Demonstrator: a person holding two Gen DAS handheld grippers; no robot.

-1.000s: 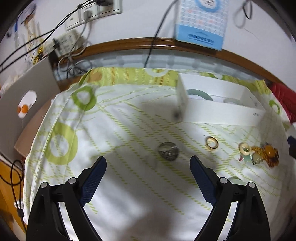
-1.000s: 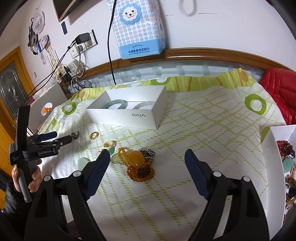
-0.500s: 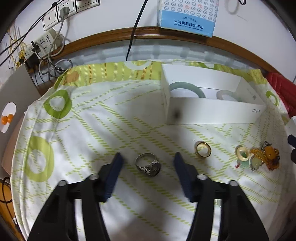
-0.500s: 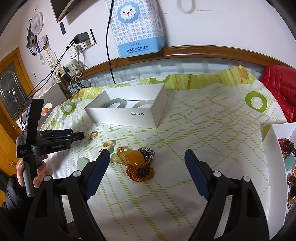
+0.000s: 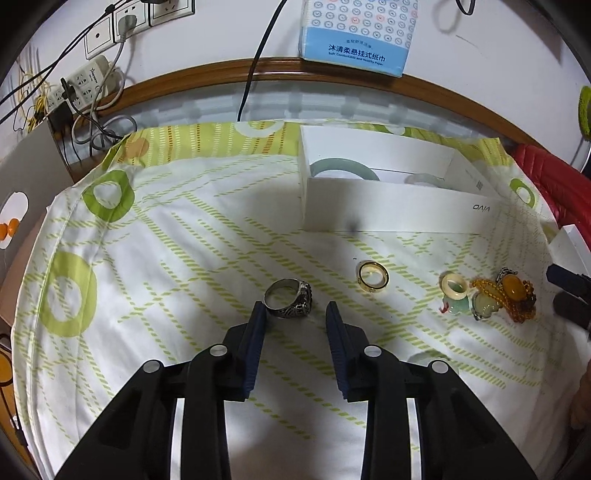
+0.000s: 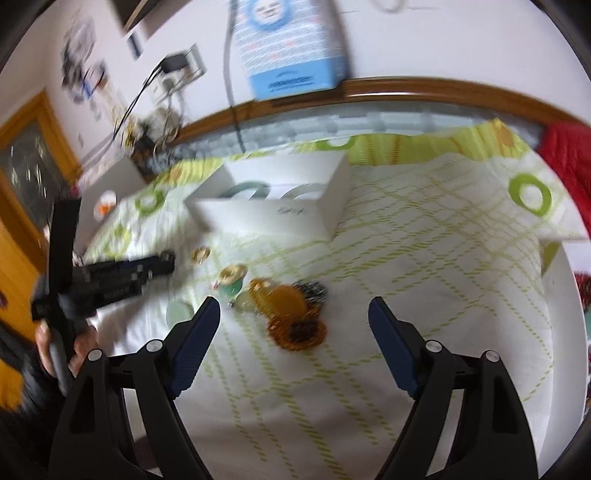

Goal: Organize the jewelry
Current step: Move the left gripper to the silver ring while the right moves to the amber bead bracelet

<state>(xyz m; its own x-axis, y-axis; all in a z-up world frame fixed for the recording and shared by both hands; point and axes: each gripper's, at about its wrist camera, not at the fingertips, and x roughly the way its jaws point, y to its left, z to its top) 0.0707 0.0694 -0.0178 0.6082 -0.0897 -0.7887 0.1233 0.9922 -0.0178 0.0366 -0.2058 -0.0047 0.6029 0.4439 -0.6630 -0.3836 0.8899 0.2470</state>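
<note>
A silver ring [image 5: 289, 298] lies on the green-patterned cloth [image 5: 184, 258], just ahead of my left gripper [image 5: 294, 312], whose jaws are partly closed with the ring at their tips, left finger touching it. A gold ring [image 5: 372, 276] lies to its right. A pile of amber beads and jade pendants [image 5: 491, 295] lies further right, and also shows in the blurred right wrist view [image 6: 291, 310]. My right gripper [image 6: 293, 314] is open and empty above that pile. A white box [image 5: 388, 192] holds jade bangles.
A tissue pack [image 5: 358, 33] hangs on the wall behind. Power strips and cables [image 5: 85, 88] sit at the back left. A red garment [image 5: 554, 184] lies at the right. A second white tray [image 6: 565, 295] with jewelry stands at the right edge of the right wrist view.
My left gripper has moved forward to the silver ring and its jaws have narrowed from wide open. My right gripper is moving, blurring its view, and stays open.
</note>
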